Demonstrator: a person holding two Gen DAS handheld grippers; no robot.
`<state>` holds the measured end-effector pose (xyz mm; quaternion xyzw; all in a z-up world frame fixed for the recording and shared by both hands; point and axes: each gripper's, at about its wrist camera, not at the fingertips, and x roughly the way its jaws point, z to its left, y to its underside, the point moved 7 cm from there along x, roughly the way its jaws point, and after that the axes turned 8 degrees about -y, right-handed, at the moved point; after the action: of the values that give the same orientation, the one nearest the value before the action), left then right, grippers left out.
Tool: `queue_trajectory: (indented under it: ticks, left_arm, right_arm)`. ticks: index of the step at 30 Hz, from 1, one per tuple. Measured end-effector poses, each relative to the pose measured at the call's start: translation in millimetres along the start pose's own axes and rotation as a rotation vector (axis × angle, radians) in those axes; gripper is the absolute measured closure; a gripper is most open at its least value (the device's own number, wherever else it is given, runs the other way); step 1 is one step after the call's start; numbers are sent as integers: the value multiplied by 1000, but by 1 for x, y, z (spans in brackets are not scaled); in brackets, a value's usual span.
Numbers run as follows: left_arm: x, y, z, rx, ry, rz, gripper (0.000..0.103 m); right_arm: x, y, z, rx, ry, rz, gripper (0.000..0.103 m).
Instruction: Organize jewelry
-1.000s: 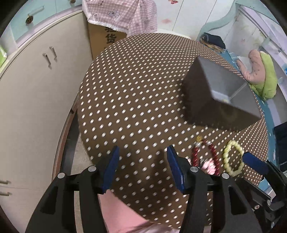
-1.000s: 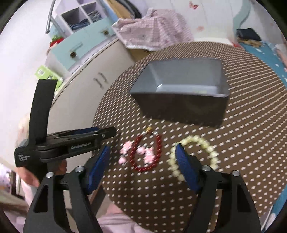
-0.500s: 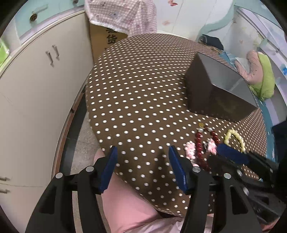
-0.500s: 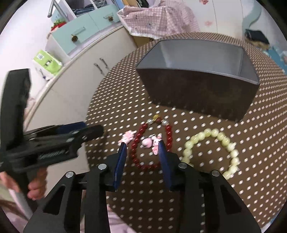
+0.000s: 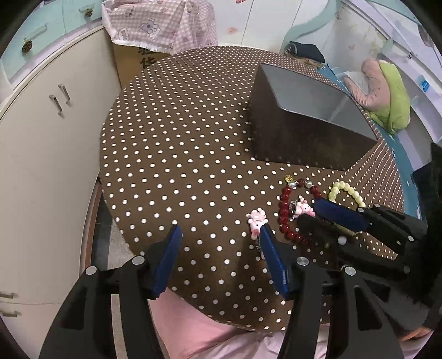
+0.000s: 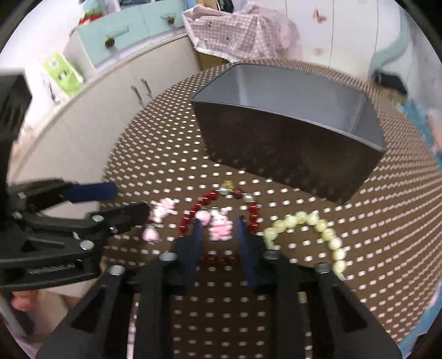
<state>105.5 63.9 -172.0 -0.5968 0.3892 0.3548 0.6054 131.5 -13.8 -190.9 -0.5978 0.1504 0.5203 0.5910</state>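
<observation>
A red bead bracelet (image 6: 193, 212) with pink charms (image 6: 219, 223) lies on the dotted table, also in the left wrist view (image 5: 284, 210). A pale yellow bead bracelet (image 6: 317, 226) lies to its right (image 5: 346, 190). A dark grey box (image 6: 290, 143) stands behind them, open-topped (image 5: 304, 127). My right gripper (image 6: 219, 234) is low over the red bracelet, its jaws narrowed around a pink charm but still apart. My left gripper (image 5: 218, 248) is open and empty, just left of the jewelry. A separate pink charm (image 5: 257, 219) lies by its right finger.
The round table (image 5: 179, 138) has a brown cloth with white dots. A cream cabinet (image 5: 41, 138) stands to the left. A cardboard box under a pink checked cloth (image 5: 160, 24) is behind the table. A pink and green plush (image 5: 386, 94) lies at the right.
My right gripper has moved down and forward onto the red bracelet and its jaws have narrowed. My left gripper has shifted closer to the jewelry, staying open.
</observation>
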Motion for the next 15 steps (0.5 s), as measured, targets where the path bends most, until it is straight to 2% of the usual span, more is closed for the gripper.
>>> queue_trajectory:
  ticks: [4,9,10,11,13,15]
  left_arm:
    - [0,-1,-11,23,-3,-3,47]
    - [6,1,-35,88,10,11,48]
    - [5,2,-36,100,2,-4,55]
    - [5,2,-39,112,-2,-15,58]
    - [5,1,-42,141,-45,-44,84]
    - [5,0,-43,155,-67,-55,92]
  right_arm:
    - [-4,-1,-10,47,-14,-8,88]
    - [-27,-8,-18,85,-40,-77,88]
    - [-32,-10,-19,91,-39,-93,88]
    - [-38,-10,-22,101,-40,-105,88]
    - [-49,-12,-28,118,-42,-129,88]
    - [-63,-13,-36,135,-36,-161,88]
